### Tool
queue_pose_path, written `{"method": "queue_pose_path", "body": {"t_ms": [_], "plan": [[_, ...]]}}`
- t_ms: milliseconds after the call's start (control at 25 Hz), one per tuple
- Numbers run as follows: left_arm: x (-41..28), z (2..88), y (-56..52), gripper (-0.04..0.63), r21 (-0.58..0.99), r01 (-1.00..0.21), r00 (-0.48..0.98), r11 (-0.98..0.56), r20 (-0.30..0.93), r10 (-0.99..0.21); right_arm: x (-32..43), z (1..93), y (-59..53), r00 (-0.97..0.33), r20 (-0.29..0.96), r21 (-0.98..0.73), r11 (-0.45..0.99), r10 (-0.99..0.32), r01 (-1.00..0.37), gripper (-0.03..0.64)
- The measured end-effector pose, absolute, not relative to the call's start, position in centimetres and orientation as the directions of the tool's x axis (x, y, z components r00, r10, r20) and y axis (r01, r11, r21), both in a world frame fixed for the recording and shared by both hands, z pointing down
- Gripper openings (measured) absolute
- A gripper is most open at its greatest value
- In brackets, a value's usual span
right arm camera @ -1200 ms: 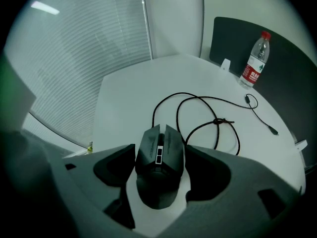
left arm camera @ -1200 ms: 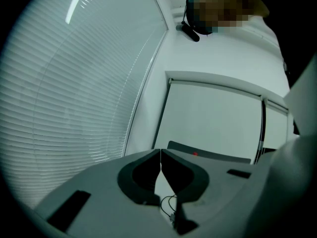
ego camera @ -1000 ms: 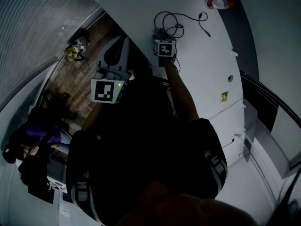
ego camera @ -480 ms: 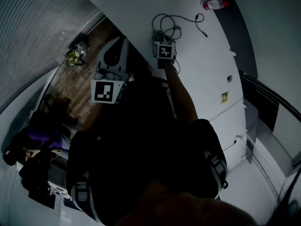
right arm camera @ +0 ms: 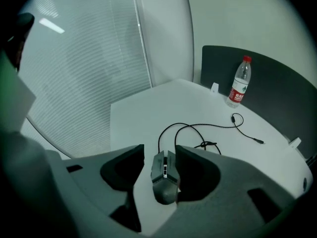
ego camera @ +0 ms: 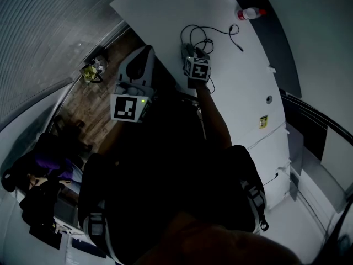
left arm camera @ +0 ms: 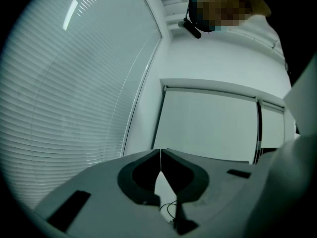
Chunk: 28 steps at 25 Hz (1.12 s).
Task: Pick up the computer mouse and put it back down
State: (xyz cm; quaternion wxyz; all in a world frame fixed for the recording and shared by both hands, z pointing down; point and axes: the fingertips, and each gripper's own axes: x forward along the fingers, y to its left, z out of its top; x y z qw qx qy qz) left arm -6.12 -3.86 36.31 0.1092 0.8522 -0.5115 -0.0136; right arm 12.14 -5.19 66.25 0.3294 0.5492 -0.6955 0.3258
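Quick count from us: two grippers, one computer mouse, one cable, one water bottle, one white table.

The right gripper [right arm camera: 159,146] is angled down over the table [right arm camera: 143,108], and its jaws have just been closing in. They're stopped partway, clamped on the sides of the single grey computer mouse [right arm camera: 164,175]. It lies lengthwise between them, top side up. The mouse is by the table edge closest to us and looks to hang a little above the tabletop, but we can't say that for certain. Its one black cable [right arm camera: 209,144] runs off the nose and loops across the table. It ends in a loose plug out toward the bottle.

The left gripper [left arm camera: 161,151] is off to the side of the table, pointing level toward a window blind [left arm camera: 74,83]. Its jaws are fully together, tips touching, with nothing in them.

The one clear water bottle [right arm camera: 239,83], with a red cap and red label, stands upright at the far edge. It's just in front of a dark partition [right arm camera: 277,83] and well apart from the mouse.

In the head view we count two marker cubes. The left cube [ego camera: 126,107] is out over the wood floor [ego camera: 94,101], and the right cube [ego camera: 197,68] is over the table.
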Motion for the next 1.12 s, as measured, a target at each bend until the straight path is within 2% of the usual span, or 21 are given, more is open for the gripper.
{"method": "queue_pose_path", "body": {"t_ms": [160,640,1120], "plan": [[-6.4,35.7,-3.8,0.008,0.193,-0.871,0.472,-0.451,0.079,-0.878,11.8,63.4,-5.3,-0.190,0.774,-0.104,0.174,-0.604,-0.979,0.141],[-7.0,34.3,-3.3,0.008,0.166,-0.880,0.458,-0.445,0.046,-0.888,10.9,51.8,-5.0,-0.217,0.571,-0.157,0.154,-0.792,-0.975,0.026],[-7.8,33.9,-2.6,0.008,0.159,-0.881,0.455,-0.445,0.032,-0.890,9.2,41.0,-2.4,-0.263,0.358,-0.198,0.203,-0.896,-0.959,0.003]]}}
